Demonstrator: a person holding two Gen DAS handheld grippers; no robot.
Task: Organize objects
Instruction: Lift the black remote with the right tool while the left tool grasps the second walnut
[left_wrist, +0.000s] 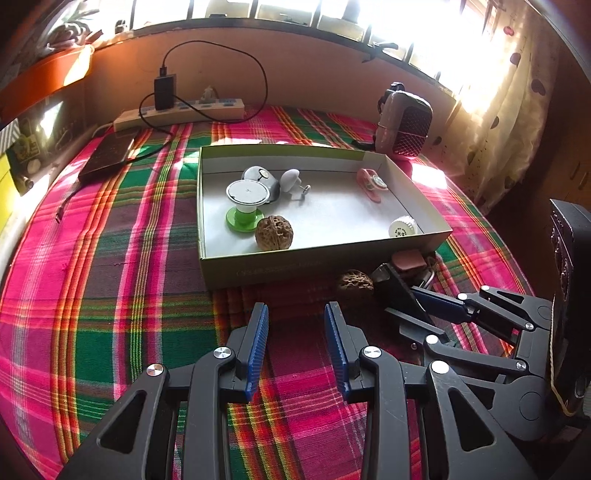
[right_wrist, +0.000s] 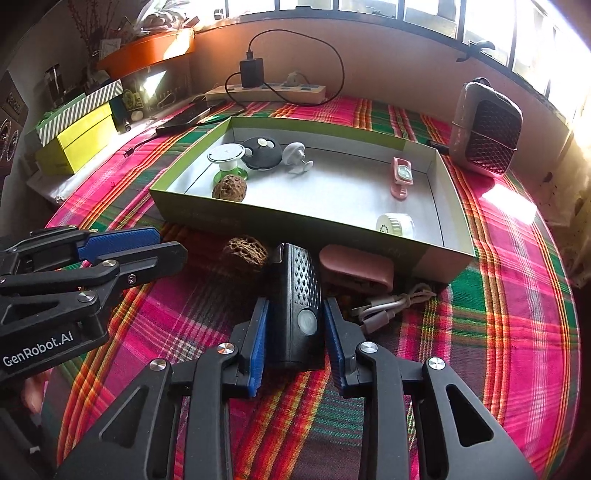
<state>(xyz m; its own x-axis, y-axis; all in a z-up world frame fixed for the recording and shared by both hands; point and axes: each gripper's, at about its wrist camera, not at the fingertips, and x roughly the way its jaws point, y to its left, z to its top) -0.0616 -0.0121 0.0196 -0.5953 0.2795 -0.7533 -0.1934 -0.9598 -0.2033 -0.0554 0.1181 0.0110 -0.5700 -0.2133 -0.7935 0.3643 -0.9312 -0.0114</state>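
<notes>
A shallow green box (left_wrist: 258, 266) (right_wrist: 258, 218) on the plaid cloth holds a walnut (left_wrist: 274, 233), a green-based spool (left_wrist: 245, 201), a dark round case (right_wrist: 263, 152), a white figure (left_wrist: 291, 180), a pink clip (right_wrist: 400, 176) and a white cap (right_wrist: 395, 224). In front of the box lie a second walnut (right_wrist: 245, 251), a black flashlight (right_wrist: 300, 295), a pink case (right_wrist: 356, 267) and a coiled cable (right_wrist: 391, 304). My right gripper (right_wrist: 295, 321) is open, its fingers on either side of the flashlight. My left gripper (left_wrist: 296, 325) is open and empty over the cloth.
A power strip (right_wrist: 266, 92) with a charger and cable lies at the back wall. A dark phone-like slab (left_wrist: 107, 157) lies left of the box. A quilted pouch (right_wrist: 485, 133) stands at the back right. Yellow boxes (right_wrist: 79, 138) stand at the left.
</notes>
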